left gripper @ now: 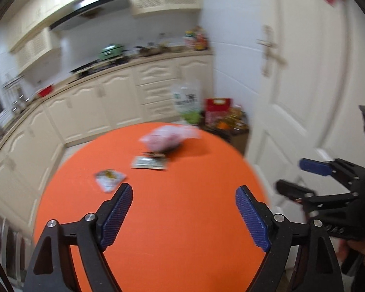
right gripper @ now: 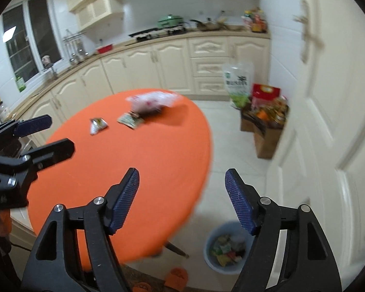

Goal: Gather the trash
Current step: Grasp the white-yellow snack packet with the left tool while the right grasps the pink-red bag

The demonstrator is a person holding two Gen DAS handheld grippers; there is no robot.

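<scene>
A round orange table (left gripper: pixel 172 219) (right gripper: pixel 138 160) carries three pieces of trash at its far side: a crumpled pinkish plastic bag (left gripper: pixel 168 137) (right gripper: pixel 153 102), a flat green-and-white wrapper (left gripper: pixel 149 163) (right gripper: pixel 130 120) and a small silver wrapper (left gripper: pixel 109 178) (right gripper: pixel 97 125). My left gripper (left gripper: pixel 183 216) hangs open over the near part of the table, nothing between its blue pads. My right gripper (right gripper: pixel 182 199) (left gripper: pixel 301 177) is open too and empty, over the table's right edge. A grey bin (right gripper: pixel 227 247) with several wrappers inside stands on the floor below it.
Cream kitchen cabinets (right gripper: pixel 158 58) and a worktop with pots run behind the table. A white door (right gripper: pixel 328 121) is on the right. Cardboard boxes and bags of groceries (right gripper: pixel 262 112) sit on the floor by the door. Orange slippers (right gripper: pixel 175 276) lie near the table's legs.
</scene>
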